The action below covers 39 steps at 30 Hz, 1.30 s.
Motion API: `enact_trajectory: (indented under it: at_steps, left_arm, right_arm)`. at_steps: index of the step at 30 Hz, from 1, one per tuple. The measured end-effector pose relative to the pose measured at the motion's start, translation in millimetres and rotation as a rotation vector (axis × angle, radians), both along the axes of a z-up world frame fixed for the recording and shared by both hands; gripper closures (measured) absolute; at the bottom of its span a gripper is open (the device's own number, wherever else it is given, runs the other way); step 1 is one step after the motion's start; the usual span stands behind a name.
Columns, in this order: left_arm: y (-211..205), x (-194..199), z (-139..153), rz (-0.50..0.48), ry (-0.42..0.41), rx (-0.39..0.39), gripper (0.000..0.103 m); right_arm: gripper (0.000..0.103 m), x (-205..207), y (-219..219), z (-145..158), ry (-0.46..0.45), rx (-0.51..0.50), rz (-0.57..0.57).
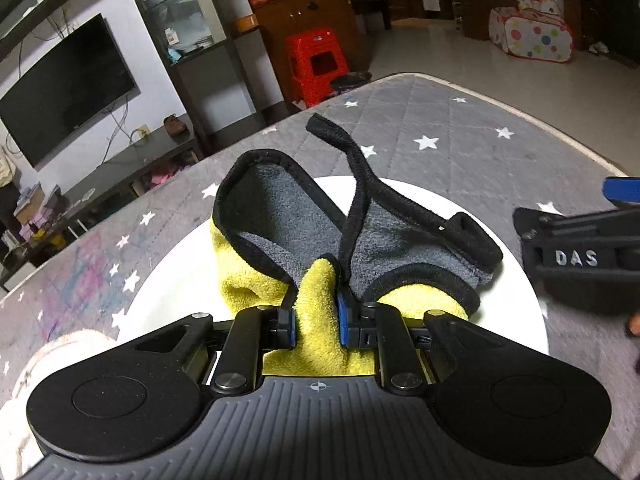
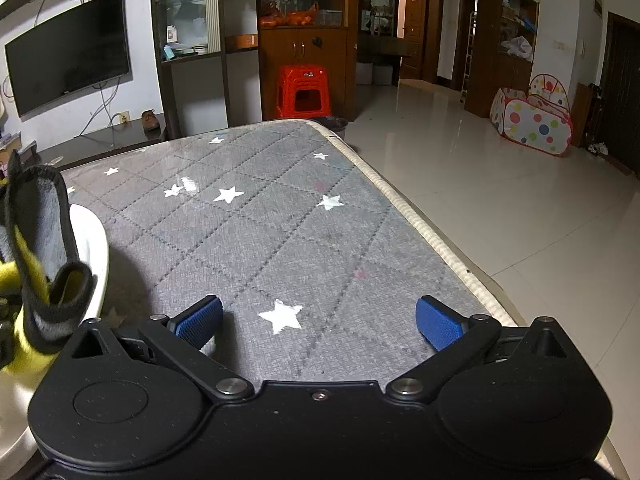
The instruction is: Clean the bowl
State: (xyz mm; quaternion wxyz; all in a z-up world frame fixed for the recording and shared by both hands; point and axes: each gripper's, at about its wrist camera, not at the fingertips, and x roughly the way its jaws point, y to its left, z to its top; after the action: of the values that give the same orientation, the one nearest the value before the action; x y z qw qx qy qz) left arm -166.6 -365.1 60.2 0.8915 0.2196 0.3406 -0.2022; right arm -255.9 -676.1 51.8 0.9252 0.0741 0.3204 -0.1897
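Currently a yellow-grey cloth (image 1: pixel 320 264) is pinched in the left gripper (image 1: pixel 318 322), bunched over the white bowl (image 1: pixel 168 292) on the starred mat (image 2: pixel 280 220). Right gripper (image 2: pixel 318 322) is held wide, empty, beside; unsteadied, the bowl may be dragged.

The inside of the white bowl (image 1: pixel 168 280) is largely covered by the yellow-and-grey cloth (image 1: pixel 280 216), and its near rim is hidden behind the left gripper (image 1: pixel 317 320). The part of the cloth pinched between the blue pads (image 1: pixel 345 320) is concealed by them. In the right wrist view, the bowl (image 2: pixel 94 248) and the cloth (image 2: pixel 44 236) are cut off by the left edge, and the cloth's yellow side is blurred. The right gripper (image 1: pixel 576 256) is cut by the right edge of the left wrist view, so only one blue fingertip is seen. A pale fuzzy object (image 1: pixel 60 356) at lower left is blurred and cannot be identified.
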Motion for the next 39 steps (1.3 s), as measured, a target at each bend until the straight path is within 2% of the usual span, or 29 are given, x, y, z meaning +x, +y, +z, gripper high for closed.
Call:
enact_trajectory:
  at_steps: [16, 24, 39]
  left_arm:
    - [26, -47, 4, -0.077, 0.05, 0.047, 0.085]
    - [22, -42, 4, -0.101, 0.045, 0.061, 0.085]
    - [1, -2, 1, -0.075, 0.038, -0.006, 0.085]
  right_arm:
    - [0.0, 3, 3, -1, -0.001, -0.001, -0.001]
    - [0.0, 1, 0, 0, -0.001, 0.001, 0.0]
    - [0.0, 0, 3, -1, -0.002, 0.002, -0.002]
